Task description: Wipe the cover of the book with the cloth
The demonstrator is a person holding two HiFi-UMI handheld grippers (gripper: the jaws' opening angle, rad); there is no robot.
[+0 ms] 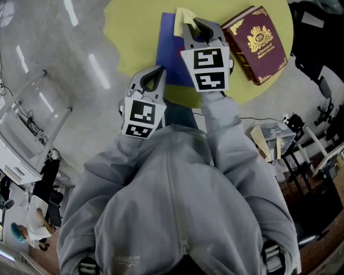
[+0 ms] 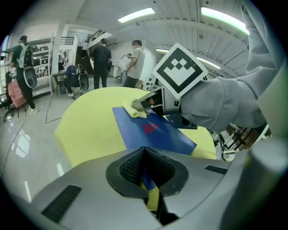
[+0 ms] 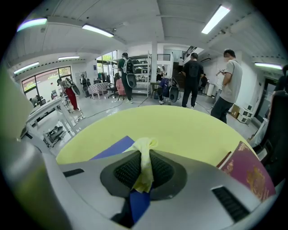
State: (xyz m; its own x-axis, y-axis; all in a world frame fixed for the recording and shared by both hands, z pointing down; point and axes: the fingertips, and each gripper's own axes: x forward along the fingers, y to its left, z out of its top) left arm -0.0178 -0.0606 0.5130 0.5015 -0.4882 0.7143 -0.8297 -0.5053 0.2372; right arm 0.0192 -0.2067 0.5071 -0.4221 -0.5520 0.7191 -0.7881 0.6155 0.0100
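Pinching yellow cloth (image 3: pixel 146 146) against blue book (image 1: pixel 169 51), right gripper (image 3: pixel 143 161) closed; left gripper (image 2: pixel 145 168) clamped on book edge.

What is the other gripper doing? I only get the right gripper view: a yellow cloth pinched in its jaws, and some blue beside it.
Observer: The left gripper has its jaws shut on the near edge of the blue book, which lies on the yellow table.
Operator: Is that blue cover plain?
Observer: No. The left gripper view shows a red mark in the middle of it.
Operator: Where on it is the cloth?
Observer: The cloth is at the book's far end, by the head view.
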